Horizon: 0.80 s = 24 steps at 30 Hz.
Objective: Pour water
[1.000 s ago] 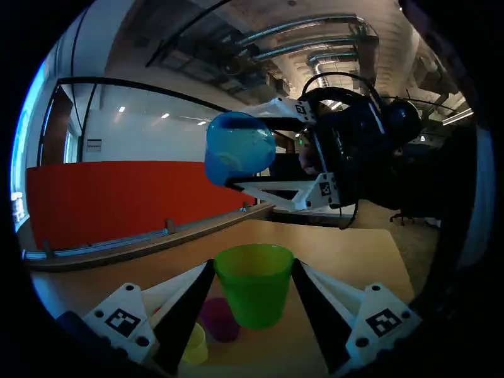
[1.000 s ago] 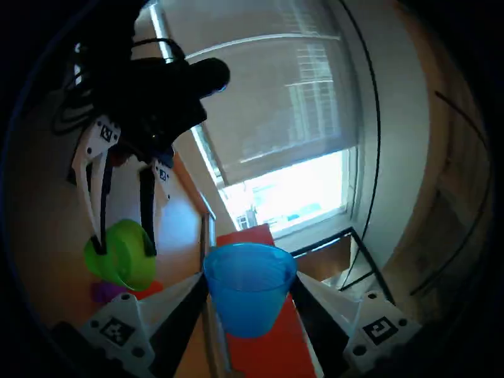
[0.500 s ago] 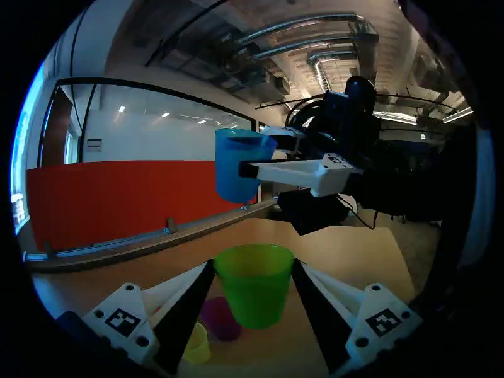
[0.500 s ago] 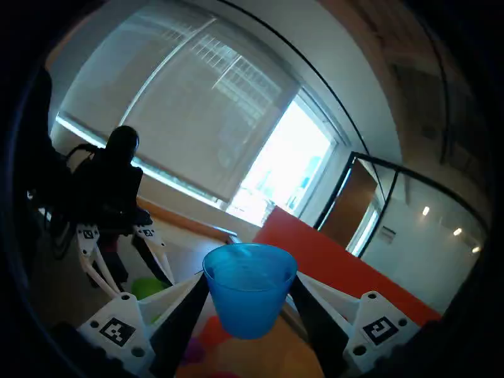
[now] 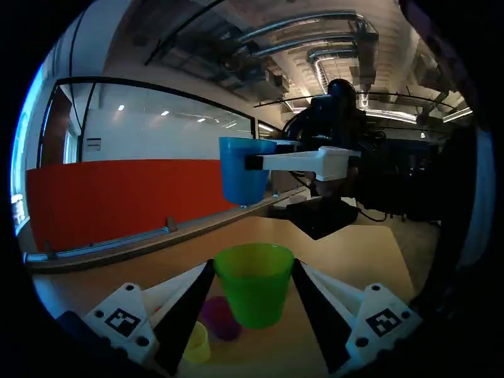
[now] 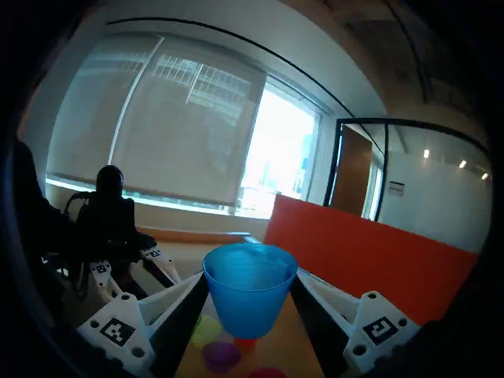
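Blue cup [image 6: 250,299] upright, clamped in right hand-held gripper [image 6: 250,280]

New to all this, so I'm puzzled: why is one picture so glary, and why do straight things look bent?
Right gripper view: the window is blown out white, so the left gripper looks mostly dark against it, though the blue cup is sharp. Left gripper view: the fisheye lens bows the ceiling pipes.

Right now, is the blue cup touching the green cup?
Apart. The left gripper view shows the blue cup high above the green cup, with table visible between them.
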{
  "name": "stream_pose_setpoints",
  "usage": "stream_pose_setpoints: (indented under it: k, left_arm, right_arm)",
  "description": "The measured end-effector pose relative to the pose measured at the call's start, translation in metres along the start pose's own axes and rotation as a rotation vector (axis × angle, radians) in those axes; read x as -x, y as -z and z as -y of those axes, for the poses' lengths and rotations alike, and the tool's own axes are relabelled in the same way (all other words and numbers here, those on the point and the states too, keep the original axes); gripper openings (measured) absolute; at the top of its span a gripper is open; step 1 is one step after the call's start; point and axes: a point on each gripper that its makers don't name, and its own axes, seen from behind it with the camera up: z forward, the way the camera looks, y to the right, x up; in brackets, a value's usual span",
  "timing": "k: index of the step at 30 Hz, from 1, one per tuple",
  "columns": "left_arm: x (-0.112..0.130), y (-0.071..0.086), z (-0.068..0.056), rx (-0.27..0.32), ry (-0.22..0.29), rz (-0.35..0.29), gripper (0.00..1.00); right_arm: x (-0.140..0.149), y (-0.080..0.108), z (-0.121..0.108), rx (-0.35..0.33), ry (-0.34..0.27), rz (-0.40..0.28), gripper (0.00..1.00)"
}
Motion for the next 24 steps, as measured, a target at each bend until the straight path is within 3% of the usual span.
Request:
stream_pose_setpoints:
  k: [17,24]
  left_arm:
    - [0.006,0.002,0.005,0.012,0.001,0.054,0.89]
    - [0.02,0.004,0.009,0.013,0.003,0.103,0.89]
  right_arm:
    - [0.023,0.005,0.012,-0.081,-0.103,0.068,0.89]
    - [0.04,0.006,0.018,-0.099,-0.091,0.107,0.89]
